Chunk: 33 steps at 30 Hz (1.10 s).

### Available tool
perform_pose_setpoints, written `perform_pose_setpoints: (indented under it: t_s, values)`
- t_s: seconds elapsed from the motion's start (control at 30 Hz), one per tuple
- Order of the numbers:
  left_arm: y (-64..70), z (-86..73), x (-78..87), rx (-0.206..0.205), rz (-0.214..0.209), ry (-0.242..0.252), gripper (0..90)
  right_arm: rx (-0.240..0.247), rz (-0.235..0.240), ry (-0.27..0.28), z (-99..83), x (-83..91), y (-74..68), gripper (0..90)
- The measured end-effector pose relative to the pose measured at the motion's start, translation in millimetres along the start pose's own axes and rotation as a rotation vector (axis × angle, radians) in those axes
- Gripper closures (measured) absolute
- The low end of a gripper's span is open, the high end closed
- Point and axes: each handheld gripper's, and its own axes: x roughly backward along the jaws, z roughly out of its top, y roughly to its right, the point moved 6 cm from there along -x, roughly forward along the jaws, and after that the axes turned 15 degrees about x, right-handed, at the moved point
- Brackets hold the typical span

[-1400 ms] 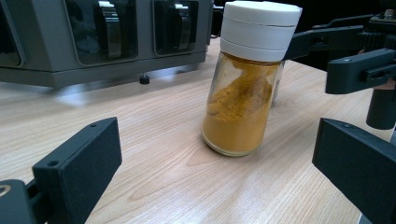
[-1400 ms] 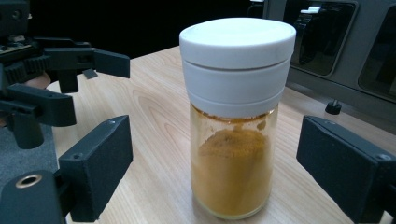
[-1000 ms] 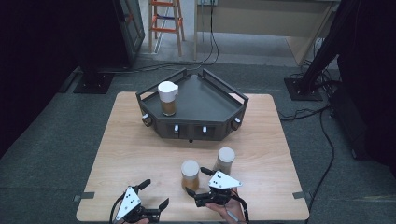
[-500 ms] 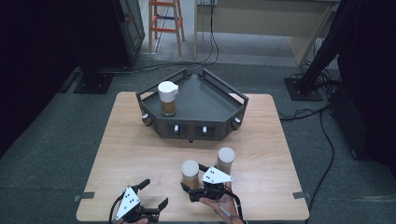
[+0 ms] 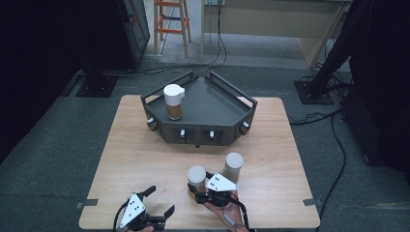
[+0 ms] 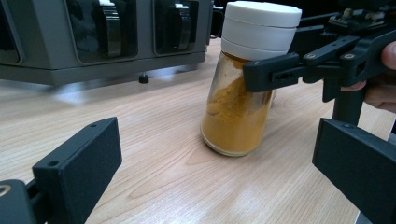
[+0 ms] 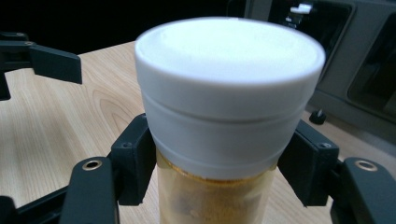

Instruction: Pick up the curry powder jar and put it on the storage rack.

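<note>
We have our right gripper (image 5: pixel 198 186) clamped on the nearer spice jar (image 5: pixel 196 176), its two black fingers (image 7: pixel 135 161) pressed against the glass just under the white lid, one on each side; in the left gripper view that jar (image 6: pixel 243 84) leans a little, its base seemingly resting on the wooden table (image 5: pixel 135 159), so we judge it gripped but not yet carried anywhere. Our left gripper (image 5: pixel 162 203) sits apart to the side of the held jar with its fingers (image 6: pixel 77 163) spread wide and nothing between them. Counting, we see three jars with white lids: the one between our right fingers, a second jar (image 5: pixel 233 166) standing just beyond and beside those fingers, and a third jar (image 5: pixel 174 101) already standing on the dark tray (image 5: pixel 217 104) well ahead of both grippers. There is one tray, with small knobs along its front wall. Our reading is that the work is roughly a third done: one jar is placed on the tray, one is in hand and awaiting the lift and carry forward, and one is untouched on the table.
</note>
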Motion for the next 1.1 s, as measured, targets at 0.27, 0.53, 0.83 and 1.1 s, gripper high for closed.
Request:
perform_pose_setpoints:
  t_s: [0.27,0.53,0.83,1.1]
  values:
    - [0.2,0.3,0.8,-0.001,-0.002,0.003,1.2,0.005,0.018,0.007,7.0,2.0,-3.8,34.9]
    - [-0.2,0.6,1.6,-0.001,-0.001,0.003,1.2,-0.004,0.04,0.03,23.3,7.9,3.2,34.8]
    - [-0.8,0.9,2.3,-0.001,0.001,0.005,1.2,-0.022,0.047,0.052,37.6,10.5,15.5,34.8]
    - [-1.3,0.8,2.4,0.004,0.003,0.006,1.2,-0.021,0.052,0.043,46.2,10.5,26.1,34.7]
